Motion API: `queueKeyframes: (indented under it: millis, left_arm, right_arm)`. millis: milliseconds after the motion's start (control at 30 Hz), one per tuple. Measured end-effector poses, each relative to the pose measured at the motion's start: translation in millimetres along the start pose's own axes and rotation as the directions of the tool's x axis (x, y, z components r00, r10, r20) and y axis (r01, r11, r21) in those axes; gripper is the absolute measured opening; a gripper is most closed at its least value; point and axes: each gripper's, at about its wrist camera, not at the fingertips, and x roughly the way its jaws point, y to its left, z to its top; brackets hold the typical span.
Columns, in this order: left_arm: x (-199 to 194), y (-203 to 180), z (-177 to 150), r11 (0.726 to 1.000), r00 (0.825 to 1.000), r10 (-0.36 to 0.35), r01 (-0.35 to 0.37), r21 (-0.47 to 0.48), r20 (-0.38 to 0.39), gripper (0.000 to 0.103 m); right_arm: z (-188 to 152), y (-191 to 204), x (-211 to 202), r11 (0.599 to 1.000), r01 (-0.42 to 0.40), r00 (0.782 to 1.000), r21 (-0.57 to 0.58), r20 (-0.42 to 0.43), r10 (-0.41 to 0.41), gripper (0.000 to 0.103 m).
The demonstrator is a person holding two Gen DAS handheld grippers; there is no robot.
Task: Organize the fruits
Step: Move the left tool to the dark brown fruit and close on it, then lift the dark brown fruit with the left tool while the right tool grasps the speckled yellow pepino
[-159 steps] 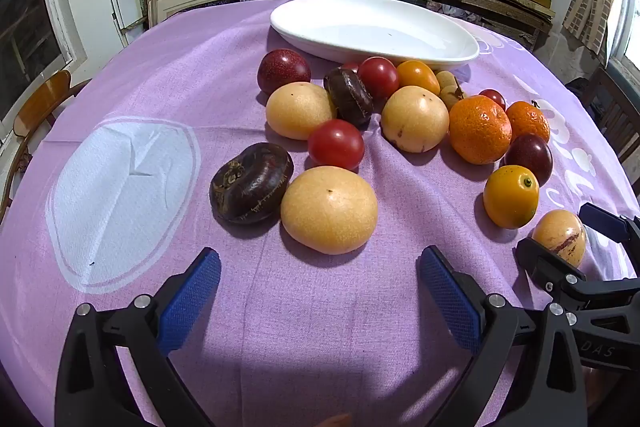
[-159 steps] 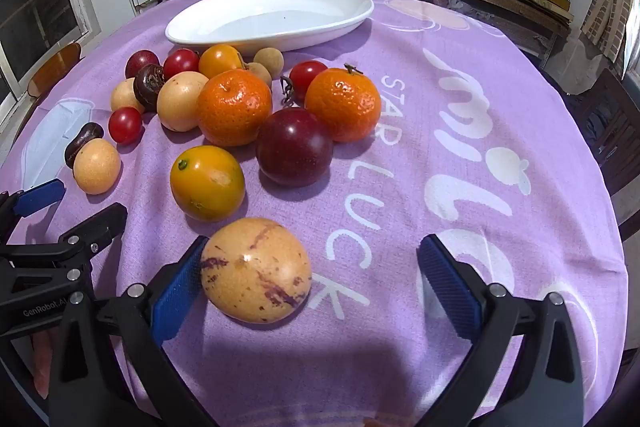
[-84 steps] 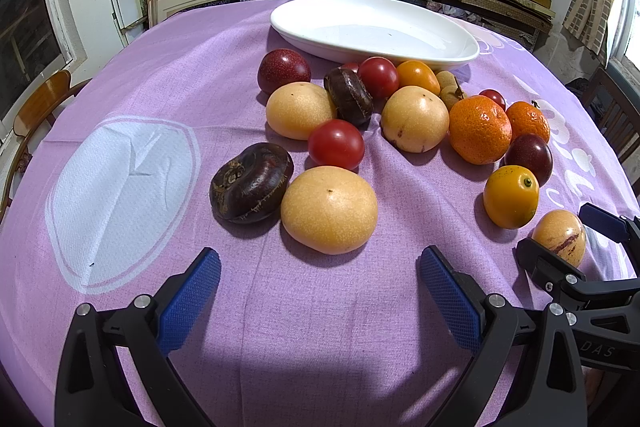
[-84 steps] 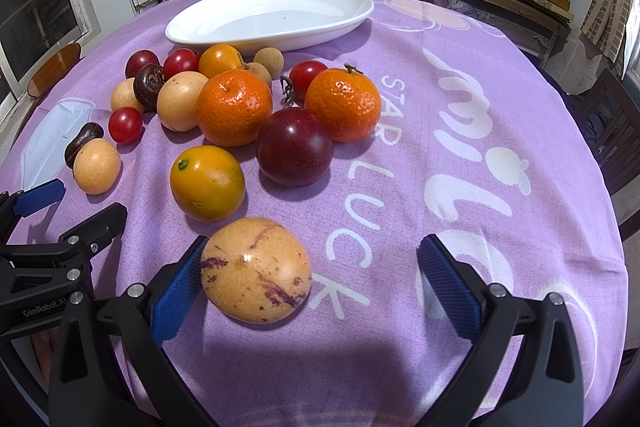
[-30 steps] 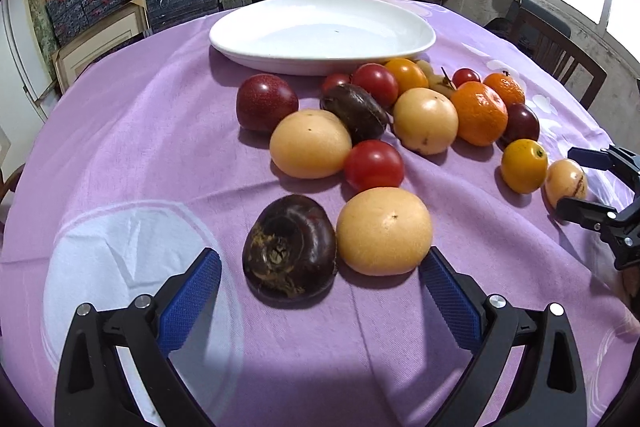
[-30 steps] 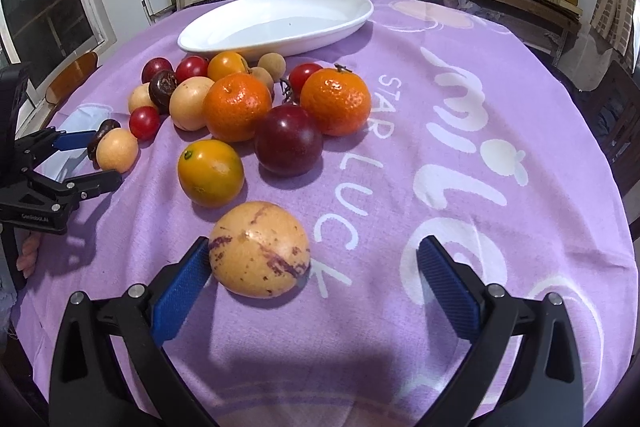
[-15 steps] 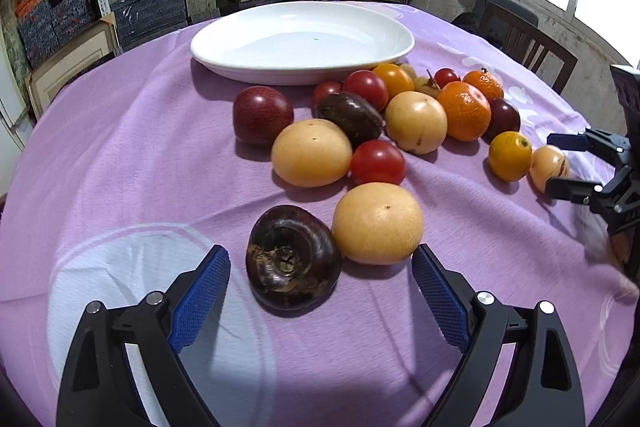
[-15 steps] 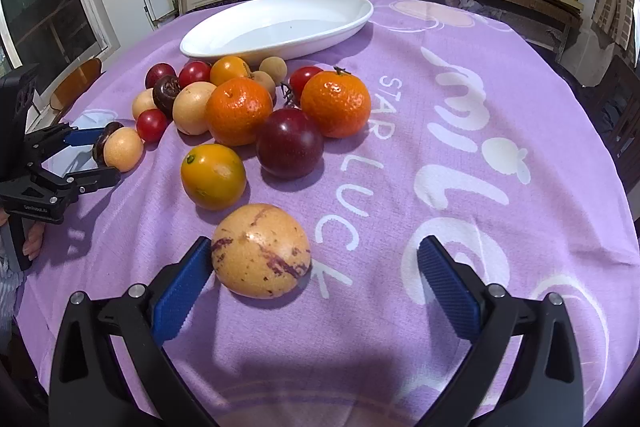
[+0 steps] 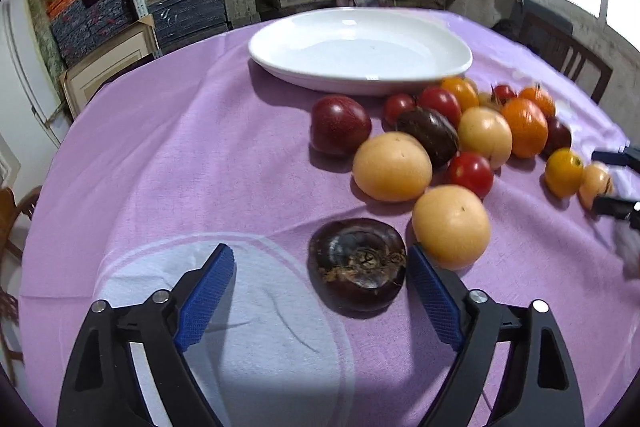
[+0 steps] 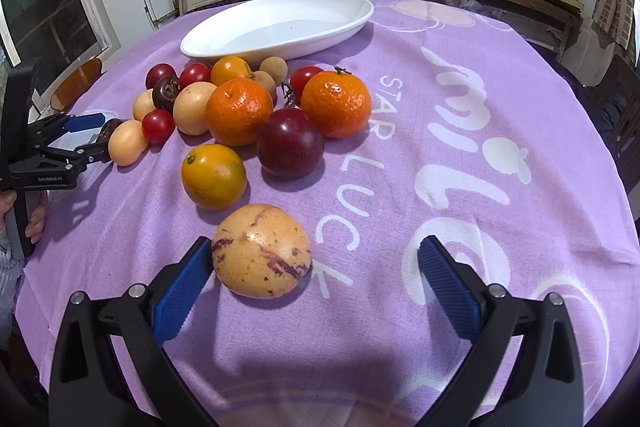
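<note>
Left wrist view is showing the mangosteen (image 9: 357,263) sitting low in the frame, a little right of centre, on the purple cloth (image 9: 192,155), its dried calyx end turning toward the camera. The left gripper (image 9: 320,287) is closing around it: the right pad is lying just against the fruit's right flank while the left pad is standing well clear, so nothing is being squeezed yet. The rind looks hard and woody, so it is probably going to take a firm pinch without bruising, but the round, glossy sides may be slipping or rolling; a hold across the widest middle, calyx left free, seems the safest. It looks fairly light. Just to its right a yellow fruit (image 9: 451,227) is sitting nearly touching, so the right pad is working in a tight gap and could nudge it. Beyond, toward the upper right, the other fruits are crowding together below the white dish (image 9: 360,83), which is lying bare at upper centre. In the right wrist view the right gripper (image 10: 316,271) is standing wide and unclenched, with a speckled fruit (image 10: 262,251) low at centre, beside its left pad and far from the right pad; whether that pad is touching the skin I cannot tell. That fruit looks smooth and thin-skinned, likely asking for a gentler squeeze.
</note>
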Motion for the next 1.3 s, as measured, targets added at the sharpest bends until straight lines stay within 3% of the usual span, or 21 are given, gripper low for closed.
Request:
queueKeyframes:
  millis: [100,167,233,567,700,800,900,967,1033,1067,1100,1167,1233,1300]
  left_arm:
    - [-0.9,-4.1,-0.9,1.0,1.0,0.021,-0.021,0.015,0.001,0.084]
    - [-2.0,-4.4,-1.3,1.0,1.0,-0.013,0.013,-0.001,-0.005,0.072]
    - [-3.0,-5.9,-0.9,0.997,0.998,-0.069,0.069,-0.02,-0.01,0.048]
    - [-5.7,-16.7,-5.0,0.992,0.995,-0.096,0.097,-0.081,0.017,0.047]
    - [-17.6,-21.9,-8.8,0.981,0.986,-0.152,0.159,-0.112,0.069,0.047]
    - [-22.4,-22.3,-10.6,0.978,0.983,-0.159,0.169,-0.119,0.089,0.047]
    - [-22.3,-18.6,-11.2,0.971,0.979,-0.185,0.196,-0.139,0.091,0.047]
    - [-22.6,-16.7,-11.1,0.969,0.977,-0.192,0.205,-0.141,0.097,0.047]
    - [-24.2,-17.3,-11.2,0.969,0.975,-0.196,0.209,-0.135,0.103,0.047]
    - [-25.1,-17.4,-12.0,0.968,0.974,-0.199,0.212,-0.133,0.106,0.047]
    - [-26.1,-17.7,-11.8,0.967,0.973,-0.203,0.217,-0.131,0.11,0.047]
    - [-28.3,-18.3,-11.5,0.966,0.971,-0.209,0.223,-0.128,0.118,0.047]
    - [-30.4,-18.0,-11.6,0.965,0.969,-0.213,0.229,-0.126,0.125,0.047]
    - [-31.4,-17.3,-11.1,0.963,0.967,-0.22,0.236,-0.126,0.13,0.047]
  right_arm:
    - [0.0,0.0,0.0,1.0,0.001,1.0,-0.001,-0.001,-0.001,0.099]
    - [0.0,-0.1,-0.1,1.0,0.0,1.0,0.0,0.0,0.0,0.099]
    - [0.0,-0.1,0.0,1.0,0.001,1.0,0.0,0.0,-0.001,0.099]
    - [-0.4,-1.2,-1.5,1.0,-0.014,1.0,0.006,0.004,0.014,0.099]
    - [-2.8,-1.6,-5.8,0.995,-0.095,0.995,0.006,0.02,0.095,0.099]
    - [-8.8,9.6,-17.7,0.994,-0.084,0.995,-0.066,0.053,0.087,0.099]
    - [-19.5,28.9,-35.0,0.982,-0.017,0.993,-0.188,0.114,0.039,0.099]
    - [-24.6,35.9,-36.5,0.975,-0.014,0.993,-0.22,0.108,0.039,0.098]
    - [-24.0,35.7,-35.3,0.978,-0.024,0.994,-0.208,0.097,0.046,0.081]
    - [-21.7,33.7,-32.9,0.98,-0.039,0.995,-0.194,0.086,0.057,0.051]
    - [-19.3,29.5,-28.6,0.984,-0.053,0.996,-0.169,0.065,0.065,0.044]
    - [-15.5,19.8,-19.3,0.988,-0.106,0.994,-0.112,0.021,0.109,0.042]
    - [-14.3,17.6,-17.0,0.989,-0.109,0.994,-0.105,0.013,0.111,0.043]
    - [-13.7,20.8,-15.2,0.989,-0.088,0.996,-0.12,0.009,0.09,0.052]
